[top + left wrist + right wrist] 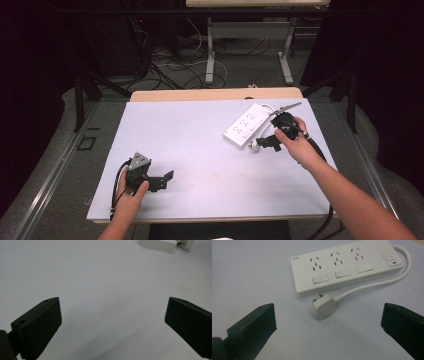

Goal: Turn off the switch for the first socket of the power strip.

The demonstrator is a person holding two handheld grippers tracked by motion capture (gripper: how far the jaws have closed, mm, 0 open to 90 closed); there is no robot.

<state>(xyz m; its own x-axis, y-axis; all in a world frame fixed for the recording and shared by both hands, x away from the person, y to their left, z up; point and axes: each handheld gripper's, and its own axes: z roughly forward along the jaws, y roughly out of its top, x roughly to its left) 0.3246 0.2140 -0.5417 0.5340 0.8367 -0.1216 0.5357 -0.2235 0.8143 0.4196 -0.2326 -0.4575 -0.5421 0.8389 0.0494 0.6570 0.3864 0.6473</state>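
Note:
A white power strip with three sockets and a switch lies at the back right of the white table top. Its white plug rests on the table just in front of it, on a curved white cable. My right gripper hovers open right by the plug, and its black fingers stand wide on either side of the plug without touching it. My left gripper is open over bare table near the front left, holding nothing.
A corner of the power strip appears far off in the left gripper view. The table's wooden back edge borders the white top. Behind it are another desk's metal legs and loose cables on the floor.

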